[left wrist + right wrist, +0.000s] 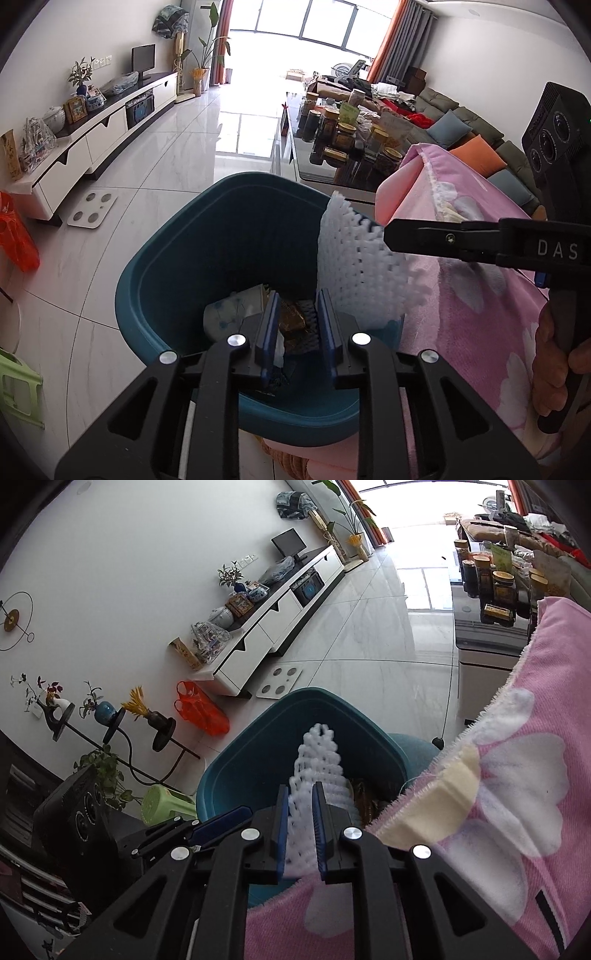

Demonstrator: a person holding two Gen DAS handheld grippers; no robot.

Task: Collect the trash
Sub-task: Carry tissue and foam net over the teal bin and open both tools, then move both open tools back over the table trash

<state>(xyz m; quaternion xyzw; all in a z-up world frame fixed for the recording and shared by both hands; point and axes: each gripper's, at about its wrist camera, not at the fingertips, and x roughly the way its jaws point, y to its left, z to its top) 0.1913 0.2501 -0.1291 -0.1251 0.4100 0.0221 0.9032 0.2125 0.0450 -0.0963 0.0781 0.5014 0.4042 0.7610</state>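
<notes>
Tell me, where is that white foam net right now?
The foam net is clamped in the right gripper, hanging over the blue bin, beside the pink blanket.

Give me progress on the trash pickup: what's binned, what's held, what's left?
Done: wrappers and paper already lie in the blue bin. The left claw is open above them, holding nothing. In hand: the right claw grips white foam netting over the bin. Left: drop the netting in. No other trash is visible.

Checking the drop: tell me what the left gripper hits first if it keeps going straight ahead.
Probably the brown crumpled wrapper lying in the teal bin, seen between the left gripper fingers; depth is uncertain.
</notes>
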